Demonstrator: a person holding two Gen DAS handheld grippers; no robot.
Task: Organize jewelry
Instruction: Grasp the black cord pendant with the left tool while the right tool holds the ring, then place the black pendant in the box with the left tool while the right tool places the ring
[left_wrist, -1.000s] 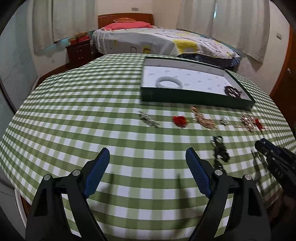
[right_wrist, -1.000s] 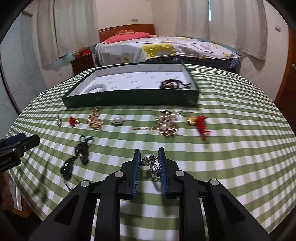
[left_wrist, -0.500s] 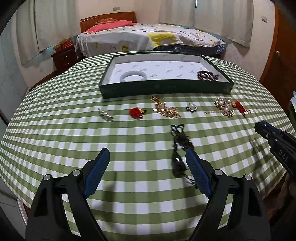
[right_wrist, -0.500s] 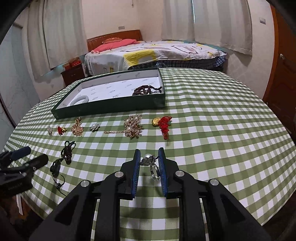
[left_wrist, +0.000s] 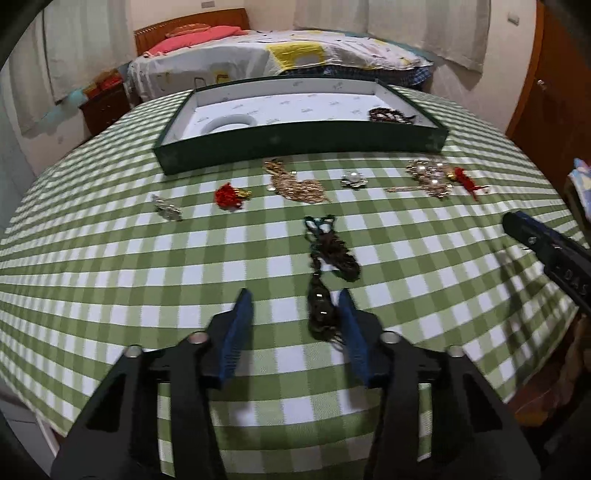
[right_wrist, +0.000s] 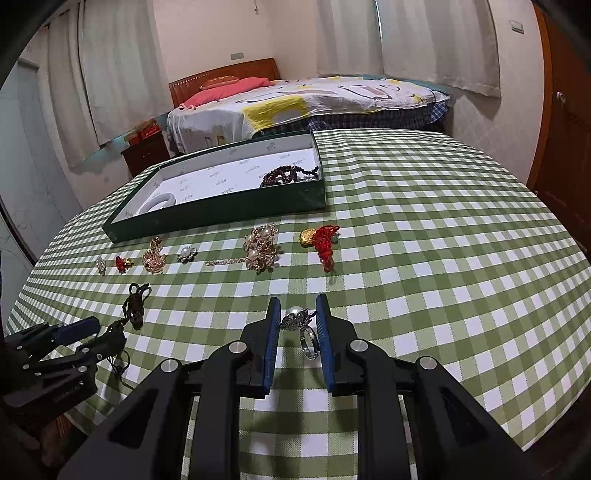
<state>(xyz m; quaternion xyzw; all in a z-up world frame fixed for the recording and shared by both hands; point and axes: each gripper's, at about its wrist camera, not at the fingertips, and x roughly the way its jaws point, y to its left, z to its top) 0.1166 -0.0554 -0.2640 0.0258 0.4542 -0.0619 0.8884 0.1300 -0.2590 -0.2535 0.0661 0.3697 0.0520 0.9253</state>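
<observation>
My right gripper (right_wrist: 297, 314) is shut on a pearl ring (right_wrist: 299, 321) and holds it above the checked table (right_wrist: 443, 258). My left gripper (left_wrist: 295, 306) is open, its jaws partly closed around the lower end of a dark beaded necklace (left_wrist: 328, 258) that lies on the cloth; the necklace also shows in the right wrist view (right_wrist: 135, 304). A green tray (left_wrist: 295, 142) with a white bangle (left_wrist: 229, 123) and a dark bracelet (left_wrist: 389, 115) stands at the far side. A row of brooches and charms lies in front of it.
In the row lie a silver brooch (left_wrist: 168, 208), a red charm (left_wrist: 229, 195), a gold brooch (left_wrist: 295, 184), a pearl flower (left_wrist: 352, 180), a pearl cluster (left_wrist: 430, 177) and a red knot charm (right_wrist: 325, 240). A bed stands beyond the table.
My left gripper has moved forward and right to the dark necklace and its jaws have narrowed around the necklace's lower end. My right gripper has drawn back from the tray with the ring still held.
</observation>
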